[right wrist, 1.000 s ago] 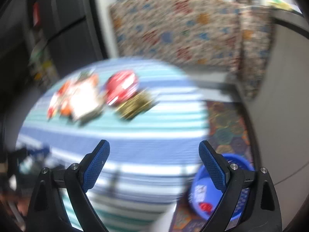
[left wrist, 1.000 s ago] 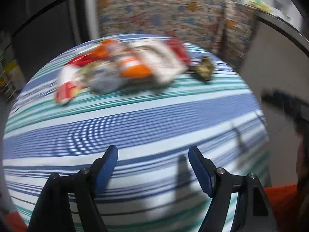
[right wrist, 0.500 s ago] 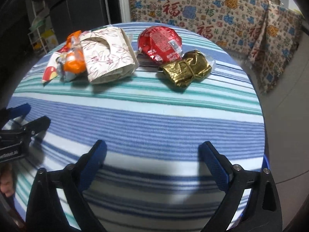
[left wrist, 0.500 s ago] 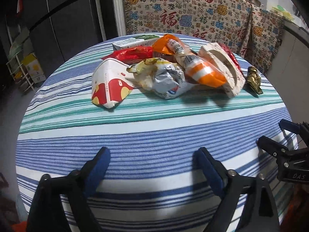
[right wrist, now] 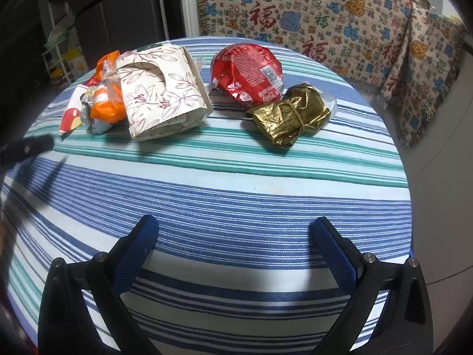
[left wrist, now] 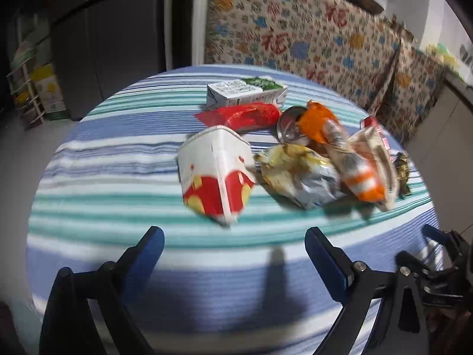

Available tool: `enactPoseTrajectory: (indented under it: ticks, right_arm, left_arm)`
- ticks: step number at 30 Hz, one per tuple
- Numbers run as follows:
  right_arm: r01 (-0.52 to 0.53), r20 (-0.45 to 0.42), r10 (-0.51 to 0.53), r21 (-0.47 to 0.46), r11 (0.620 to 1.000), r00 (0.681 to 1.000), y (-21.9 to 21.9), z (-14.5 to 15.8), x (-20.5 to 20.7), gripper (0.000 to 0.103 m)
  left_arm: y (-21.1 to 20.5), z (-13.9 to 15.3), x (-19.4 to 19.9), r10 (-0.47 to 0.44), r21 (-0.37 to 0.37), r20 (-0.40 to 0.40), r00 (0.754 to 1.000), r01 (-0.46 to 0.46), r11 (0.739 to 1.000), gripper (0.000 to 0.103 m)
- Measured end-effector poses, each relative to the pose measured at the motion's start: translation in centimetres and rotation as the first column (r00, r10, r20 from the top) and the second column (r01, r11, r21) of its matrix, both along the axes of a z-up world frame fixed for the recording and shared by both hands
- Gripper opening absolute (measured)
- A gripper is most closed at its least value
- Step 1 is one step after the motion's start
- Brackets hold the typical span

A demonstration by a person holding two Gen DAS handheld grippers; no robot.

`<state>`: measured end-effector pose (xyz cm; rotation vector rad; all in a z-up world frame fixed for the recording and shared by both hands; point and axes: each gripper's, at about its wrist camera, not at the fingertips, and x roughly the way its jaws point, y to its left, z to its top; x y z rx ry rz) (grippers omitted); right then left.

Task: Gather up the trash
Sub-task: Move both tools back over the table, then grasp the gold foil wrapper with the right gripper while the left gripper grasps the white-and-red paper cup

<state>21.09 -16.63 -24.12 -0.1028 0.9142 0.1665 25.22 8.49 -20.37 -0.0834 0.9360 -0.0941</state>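
Trash heaped at far side of round striped desk [right wrist: 266, 183], near patterned cloth, not yet collected. Left gripper [left wrist: 233, 245] jaws just widened, spread, empty, facing red-white carton [left wrist: 215, 174]. Right gripper [right wrist: 236, 236] jaws just widened, spread, empty; crumpled gold wrapper [right wrist: 291, 115] beyond, touching red packet [right wrist: 248, 71].

Desk cloth [right wrist: 236, 183]: woven, matt, ribbed stripes. Gold wrapper [right wrist: 291, 115] & red wrapper [right wrist: 246, 69]: glossy crinkled foil/plastic; floral box [right wrist: 165, 91] & red-white carton [left wrist: 217, 174]: matt paper card. Hand-held gripper pads [right wrist: 337, 254]: blue, finely textured, on smooth black plastic.
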Motion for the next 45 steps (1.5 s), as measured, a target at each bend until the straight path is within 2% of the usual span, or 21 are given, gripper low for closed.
enactPoseTrajectory:
  ticks: [3,6,9,10,13,16,21,23,26,27,28,31,35,39,43,45]
  right_arm:
    - [0.001,0.000,-0.001,0.000,1.000,1.000,0.0,0.0,0.0,0.103]
    - [0.001,0.000,-0.001,0.000,1.000,1.000,0.0,0.0,0.0,0.103]
    - [0.001,0.000,-0.001,0.000,1.000,1.000,0.0,0.0,0.0,0.103]
    - [0.001,-0.001,-0.001,0.000,1.000,1.000,0.0,0.0,0.0,0.103]
    - [0.000,-0.001,0.000,0.000,1.000,1.000,0.0,0.0,0.0,0.103]
    - [0.000,-0.001,0.000,0.001,1.000,1.000,-0.1,0.0,0.0,0.103]
    - [0.000,-0.001,0.000,0.002,1.000,1.000,0.0,0.0,0.0,0.103]
    - [0.001,-0.001,-0.001,0.003,1.000,1.000,0.1,0.0,0.0,0.103]
    - [0.012,-0.007,-0.012,0.000,1.000,1.000,0.1,0.1,0.0,0.103]
    - [0.018,-0.012,-0.018,0.000,1.000,1.000,0.0,0.1,0.0,0.103]
    - [0.022,-0.014,-0.022,-0.001,1.000,1.000,-0.1,0.1,0.0,0.103]
    - [0.034,-0.011,-0.034,-0.002,0.999,0.999,-0.5,0.2,-0.1,0.103]
    - [0.056,-0.011,-0.056,0.002,0.998,0.998,-1.6,0.1,0.3,0.103]
    - [0.108,-0.029,-0.107,0.014,0.994,0.994,-3.5,0.2,1.3,0.102]
    - [0.165,-0.033,-0.162,0.090,0.982,0.986,-5.7,0.8,3.1,0.101]
    - [0.174,-0.029,-0.172,0.132,0.976,0.985,-5.9,1.1,4.3,0.097]
  left_arm:
    - [0.3,-0.9,2.9,0.005,0.051,-0.032,0.999,-0.004,0.999,0.097]
    - [0.9,-0.8,4.2,0.000,0.033,-0.021,1.000,0.001,0.999,0.097]
    - [1.0,-0.8,4.9,-0.012,0.046,-0.010,1.000,0.013,0.999,0.097]
    - [1.2,-1.0,4.7,-0.021,0.050,-0.012,1.000,0.022,0.998,0.087]
    - [0.9,-1.0,4.4,-0.057,0.082,0.010,0.998,0.056,0.995,0.039]
    - [1.4,-0.7,3.6,-0.050,0.038,0.016,0.999,0.049,0.998,0.033]
    - [1.1,0.5,0.1,-0.090,0.004,0.019,0.996,0.090,0.996,0.032]
    - [0.0,0.9,-2.1,-0.151,-0.021,0.016,0.988,0.151,0.988,0.032]
    - [-2.3,0.7,-4.7,-0.232,-0.009,0.024,0.972,0.232,0.973,0.035]
    - [-3.1,0.5,-5.4,-0.250,-0.004,0.024,0.968,0.250,0.968,0.040]
    - [-3.5,0.3,-5.5,-0.254,0.000,0.023,0.967,0.254,0.967,0.051]
    - [-4.7,-0.4,-5.6,-0.230,0.034,0.023,0.973,0.230,0.973,0.063]
    - [-4.9,-1.2,-5.5,-0.188,0.043,0.022,0.982,0.187,0.981,0.070]
    - [-5.0,-1.4,-5.5,-0.174,0.087,0.031,0.984,0.171,0.981,0.070]
    - [-5.0,-1.6,-5.5,-0.174,0.087,0.031,0.984,0.171,0.982,0.070]
    - [-5.0,-1.6,-5.6,-0.173,0.088,0.031,0.984,0.170,0.982,0.070]
